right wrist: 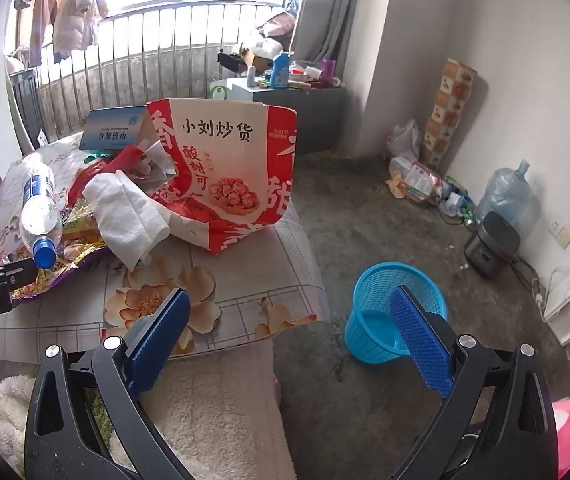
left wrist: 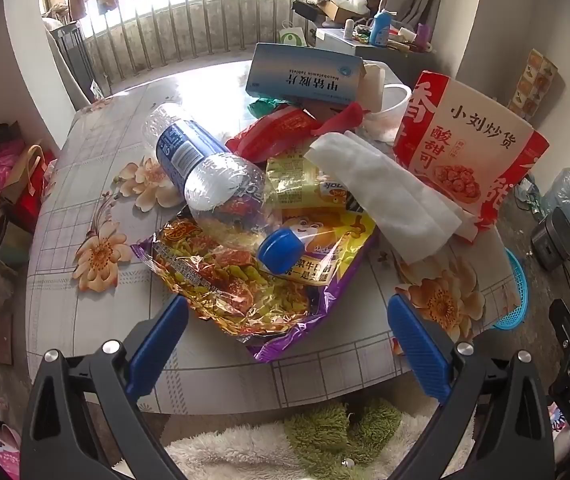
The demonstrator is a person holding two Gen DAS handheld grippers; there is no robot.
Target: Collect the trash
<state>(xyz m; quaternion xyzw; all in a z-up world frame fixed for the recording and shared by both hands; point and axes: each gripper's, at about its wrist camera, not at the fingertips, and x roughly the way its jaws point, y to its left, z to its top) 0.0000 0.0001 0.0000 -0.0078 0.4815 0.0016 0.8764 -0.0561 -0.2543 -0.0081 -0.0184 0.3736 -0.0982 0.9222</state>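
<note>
A pile of trash lies on the floral table: a clear plastic bottle with a blue cap, shiny snack wrappers, a white tissue, a red-and-white paper bag, a blue medicine box and a white cup. My left gripper is open and empty, just short of the wrappers at the table's near edge. My right gripper is open and empty, over the table's right corner. A blue mesh basket stands on the floor to the right of the table.
The paper bag, tissue and bottle also show in the right wrist view. A rice cooker and water jug stand by the right wall. A cluttered cabinet stands behind the table. A fluffy rug lies below.
</note>
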